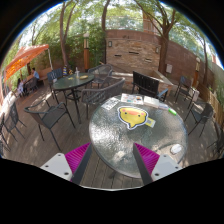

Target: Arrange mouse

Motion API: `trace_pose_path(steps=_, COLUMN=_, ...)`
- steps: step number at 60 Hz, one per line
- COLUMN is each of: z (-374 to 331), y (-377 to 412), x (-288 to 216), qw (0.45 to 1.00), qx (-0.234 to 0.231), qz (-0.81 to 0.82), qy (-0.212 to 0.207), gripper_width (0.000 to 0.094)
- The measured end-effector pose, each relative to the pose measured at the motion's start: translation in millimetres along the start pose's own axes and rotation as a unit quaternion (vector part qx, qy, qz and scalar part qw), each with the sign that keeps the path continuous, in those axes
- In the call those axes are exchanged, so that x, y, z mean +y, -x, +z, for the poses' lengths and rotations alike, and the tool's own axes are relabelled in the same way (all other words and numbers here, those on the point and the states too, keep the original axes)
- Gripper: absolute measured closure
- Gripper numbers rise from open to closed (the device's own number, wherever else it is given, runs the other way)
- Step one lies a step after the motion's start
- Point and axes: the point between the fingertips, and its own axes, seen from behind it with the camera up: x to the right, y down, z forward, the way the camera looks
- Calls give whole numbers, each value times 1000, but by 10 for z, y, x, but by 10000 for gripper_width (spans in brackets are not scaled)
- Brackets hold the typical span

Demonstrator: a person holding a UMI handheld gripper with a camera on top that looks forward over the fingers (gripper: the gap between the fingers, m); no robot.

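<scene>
Tool (110,160) spread wide, holding nothing, hovering at the near edge of the round glass surface (105,140). Mouse (176,150) is at the surface's right rim, right of the yellow mat (134,117) in the middle. Looks like the approach step; next move likely swings right and down to straddle the mouse.

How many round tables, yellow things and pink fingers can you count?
Round tables: 2, near and far
Yellow thing on the near table: 1
Pink-padded fingers, open, holding nothing: 2
Total: 5
</scene>
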Motion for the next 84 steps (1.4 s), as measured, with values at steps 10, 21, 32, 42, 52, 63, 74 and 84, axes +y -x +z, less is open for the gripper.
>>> trace_pose_path(steps=10, z=43, y=-420, x=397, qw=1000, qx=0, qz=22, qy=20, gripper_width=87)
trace_pose_path(steps=21, z=273, y=-1061, x=1110, qw=997, qx=8, qz=47, qy=56, gripper_width=90)
trace_pose_path(steps=32, z=730, y=-2263, x=1622, qw=995, qx=54, qz=68, qy=56, gripper_width=76)
trace_pose_path(steps=42, z=1291, y=-3217, x=1747, qw=991, qx=85, qz=98, qy=41, gripper_width=65)
trace_pose_path(steps=52, z=1815, y=-3680, x=1743, qw=988, qx=90, qz=116, qy=37, gripper_width=82)
trace_pose_path(steps=63, z=2156, y=-3850, x=1495, qw=987, qx=86, qz=134, qy=20, gripper_width=87)
trace_pose_path(steps=74, z=2406, y=-3908, x=1338, qw=987, qx=92, qz=132, qy=22, gripper_width=121)
trace_pose_path(steps=84, z=2503, y=-3907, x=1275, qw=988, qx=107, qz=107, qy=22, gripper_width=346)
